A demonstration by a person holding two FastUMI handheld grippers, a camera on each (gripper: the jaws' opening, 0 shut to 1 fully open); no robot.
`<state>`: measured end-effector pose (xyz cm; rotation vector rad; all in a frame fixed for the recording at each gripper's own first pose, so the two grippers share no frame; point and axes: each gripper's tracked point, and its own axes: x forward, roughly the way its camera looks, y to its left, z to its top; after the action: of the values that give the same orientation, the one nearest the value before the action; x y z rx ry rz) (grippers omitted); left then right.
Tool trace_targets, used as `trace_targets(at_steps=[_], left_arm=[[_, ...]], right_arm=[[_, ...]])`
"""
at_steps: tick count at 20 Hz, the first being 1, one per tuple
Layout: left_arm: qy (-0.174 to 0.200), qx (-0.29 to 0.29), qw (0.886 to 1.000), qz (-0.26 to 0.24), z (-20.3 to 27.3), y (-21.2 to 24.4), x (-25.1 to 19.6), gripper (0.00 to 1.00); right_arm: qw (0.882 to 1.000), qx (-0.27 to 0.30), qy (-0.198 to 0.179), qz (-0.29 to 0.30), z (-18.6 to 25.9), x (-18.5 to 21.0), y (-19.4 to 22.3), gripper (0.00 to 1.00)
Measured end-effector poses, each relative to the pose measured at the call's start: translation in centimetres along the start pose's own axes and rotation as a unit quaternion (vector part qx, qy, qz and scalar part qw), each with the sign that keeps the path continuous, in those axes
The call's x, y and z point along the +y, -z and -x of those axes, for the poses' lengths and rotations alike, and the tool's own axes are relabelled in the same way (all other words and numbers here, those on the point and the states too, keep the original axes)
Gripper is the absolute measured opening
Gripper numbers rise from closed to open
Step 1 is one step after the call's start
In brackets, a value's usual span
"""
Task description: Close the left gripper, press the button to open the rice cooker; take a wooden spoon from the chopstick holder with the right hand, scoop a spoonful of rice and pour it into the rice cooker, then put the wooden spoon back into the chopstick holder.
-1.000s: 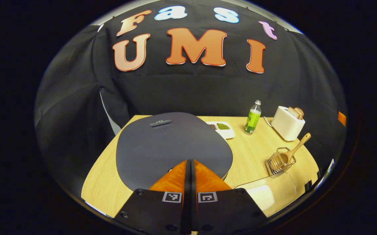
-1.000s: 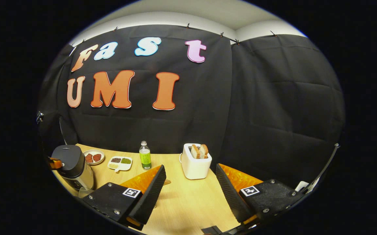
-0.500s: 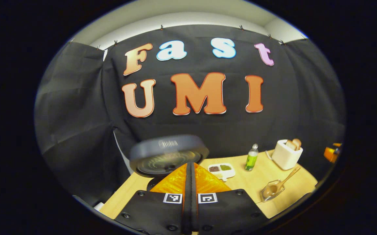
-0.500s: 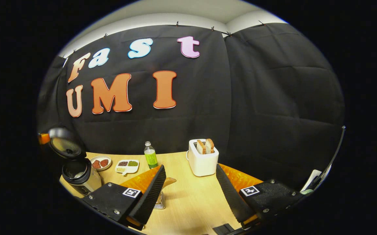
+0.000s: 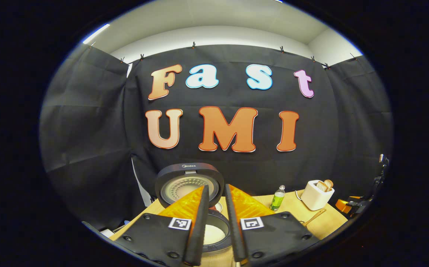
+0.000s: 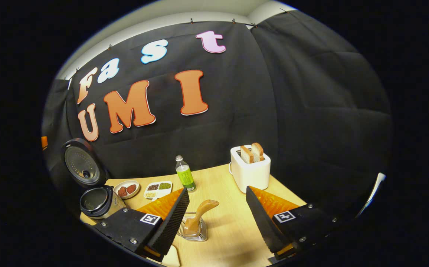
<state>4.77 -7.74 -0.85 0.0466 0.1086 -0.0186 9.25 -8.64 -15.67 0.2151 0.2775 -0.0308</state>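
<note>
rice cooker [image 5: 199,207] lid up | wooden spoon [image 6: 199,215] in chopstick holder [image 6: 194,231]

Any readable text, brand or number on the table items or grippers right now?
Rice cooker lid: small print on its rim, too small to read.
Bottle: label too small to read.
Left gripper, right gripper: square coded markers, no words.

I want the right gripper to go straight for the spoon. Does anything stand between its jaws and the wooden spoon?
Nothing visible does. In the right gripper view the right gripper, jaws spread, faces the wooden spoon standing in the chopstick holder, its handle free. The bottle and toaster stand farther back.
</note>
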Motion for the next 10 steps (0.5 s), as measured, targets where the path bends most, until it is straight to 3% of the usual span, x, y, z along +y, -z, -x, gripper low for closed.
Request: trace_targets(at_steps=[1,2,3,6,10], left_arm=[[-0.005,0.0,1.0,0.001,0.5,-0.2,0.4,0.44],[-0.012,0.001,1.0,0.002,0.7,-0.2,1.1,0.35],[-0.021,0.004,1.0,0.006,1.1,-0.2,1.7,0.46],[-0.037,0.007,0.999,0.022,1.7,-0.1,3.6,0.59],[-0.074,0.007,0.997,0.022,2.2,-0.2,6.7,0.96]], right_arm=[[1.0,0.01,-0.001,-0.004,-0.8,0.2,0.8,0.95],[1.0,0.02,-0.004,-0.01,-1.4,0.5,1.6,0.95],[0.999,0.031,-0.006,-0.019,-2.1,0.7,2.4,0.95],[0.996,0.066,-0.013,-0.053,-4.2,1.4,5.1,0.95],[0.988,0.109,-0.035,-0.107,-6.2,2.8,7.8,0.85]])
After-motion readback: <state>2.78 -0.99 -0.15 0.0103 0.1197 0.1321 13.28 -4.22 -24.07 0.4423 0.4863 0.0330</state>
